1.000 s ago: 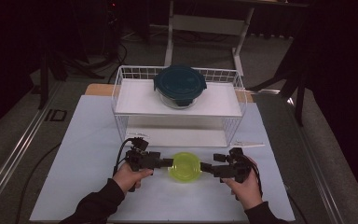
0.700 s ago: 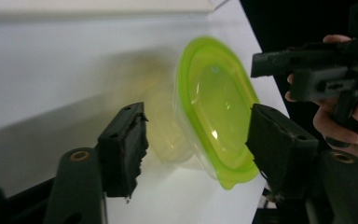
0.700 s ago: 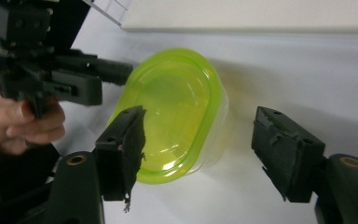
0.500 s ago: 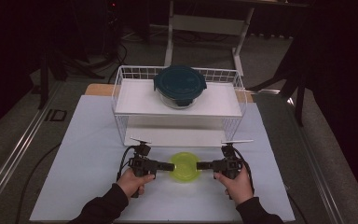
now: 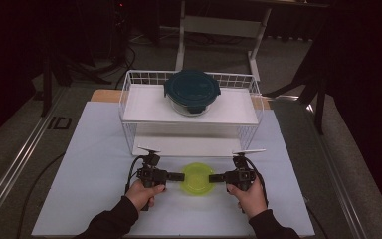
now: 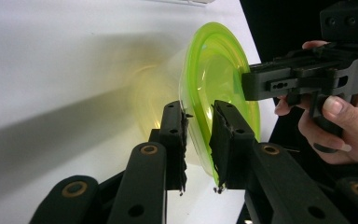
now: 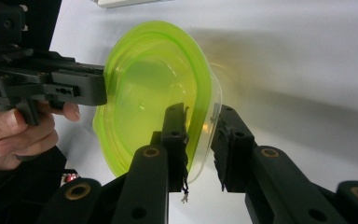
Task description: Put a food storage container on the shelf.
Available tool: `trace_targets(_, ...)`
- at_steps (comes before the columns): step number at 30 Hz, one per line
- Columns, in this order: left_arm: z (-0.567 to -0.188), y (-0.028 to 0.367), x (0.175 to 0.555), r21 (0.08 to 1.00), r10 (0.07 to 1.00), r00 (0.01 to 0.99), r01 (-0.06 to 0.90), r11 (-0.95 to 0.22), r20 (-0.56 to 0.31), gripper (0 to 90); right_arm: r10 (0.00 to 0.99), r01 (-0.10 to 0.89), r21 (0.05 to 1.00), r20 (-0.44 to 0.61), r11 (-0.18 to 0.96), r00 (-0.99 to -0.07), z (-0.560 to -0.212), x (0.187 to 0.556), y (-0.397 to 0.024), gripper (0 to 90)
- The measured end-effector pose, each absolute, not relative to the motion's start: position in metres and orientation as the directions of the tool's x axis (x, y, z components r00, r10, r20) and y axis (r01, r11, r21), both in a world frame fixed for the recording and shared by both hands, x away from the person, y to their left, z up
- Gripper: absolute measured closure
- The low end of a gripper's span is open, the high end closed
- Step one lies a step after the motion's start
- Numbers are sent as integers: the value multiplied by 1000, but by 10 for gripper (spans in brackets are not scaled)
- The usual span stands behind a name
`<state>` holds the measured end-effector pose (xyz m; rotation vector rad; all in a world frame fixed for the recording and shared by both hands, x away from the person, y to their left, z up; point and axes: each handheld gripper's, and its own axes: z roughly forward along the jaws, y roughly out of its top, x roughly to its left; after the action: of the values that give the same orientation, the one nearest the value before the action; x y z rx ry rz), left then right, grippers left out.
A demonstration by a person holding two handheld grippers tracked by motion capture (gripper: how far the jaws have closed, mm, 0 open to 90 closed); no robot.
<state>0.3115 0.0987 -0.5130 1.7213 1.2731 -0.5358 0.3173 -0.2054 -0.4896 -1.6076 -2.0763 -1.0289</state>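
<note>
A translucent green bowl [image 5: 196, 178] sits on the white mat [image 5: 89, 164] in front of the wire rack. My left gripper [image 5: 181, 176] reaches in from the bowl's left and my right gripper [image 5: 211, 177] from its right, both lying level. In the left gripper view the bowl's rim [image 6: 214, 70] runs between my left gripper's [image 6: 199, 135] pads, one pad inside the wall and one outside. The right gripper view shows the same hold on the opposite rim [image 7: 144, 93], between my right gripper's [image 7: 200, 135] pads. Both pairs of jaws have just been closing on the rim.
Behind the bowl stands a white wire rack [image 5: 129, 99] with two shelves. A round glass container with a dark teal lid [image 5: 192, 92] rests on its upper shelf. The mat ends at dark floor on both sides, and a grey stand [image 5: 219, 25] is beyond the rack.
Both hands came in toward the bowl and levelled out. The jaws of each gripper went from wide open to closed on the bowl's rim.
</note>
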Motion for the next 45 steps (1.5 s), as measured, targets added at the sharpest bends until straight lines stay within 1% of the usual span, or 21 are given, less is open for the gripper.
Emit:
trace_targets(2,-516,98,312,374,505,352,925,-60,-788,759,706,934,341,637,104,-310,-489,316,-205,761)
trace_targets(8,-519,102,313,353,481,337,934,-60,-810,781,685,935,337,656,108,-315,-488,314,-205,773)
trace_targets(10,-519,105,314,337,442,316,941,-32,-839,806,690,935,339,651,108,-316,-487,313,-205,786)
trace_targets(11,-518,105,313,343,433,321,939,-30,-842,827,691,933,345,650,105,-318,-486,313,-206,801)
trace_targets(12,-516,104,312,358,439,337,933,-37,-833,828,689,933,345,652,101,-315,-485,313,-207,803)
trace_targets(16,-516,104,311,352,437,332,935,-37,-836,829,682,938,333,663,101,-309,-485,312,-208,803)
trace_targets(18,-515,107,311,347,417,328,937,-31,-848,830,690,932,347,651,103,-318,-483,311,-207,803)
trace_targets(22,-508,111,310,354,397,333,935,-23,-855,831,673,927,360,662,100,-330,-475,310,-206,803)
trace_targets(33,-471,120,306,392,365,365,920,0,-856,831,653,902,415,651,118,-386,-434,308,-201,803)
trace_targets(41,-434,125,301,420,400,382,907,8,-833,831,646,880,455,631,140,-429,-403,307,-195,803)
trace_targets(45,-414,128,300,449,401,406,893,17,-821,831,639,865,481,623,142,-451,-384,307,-192,803)
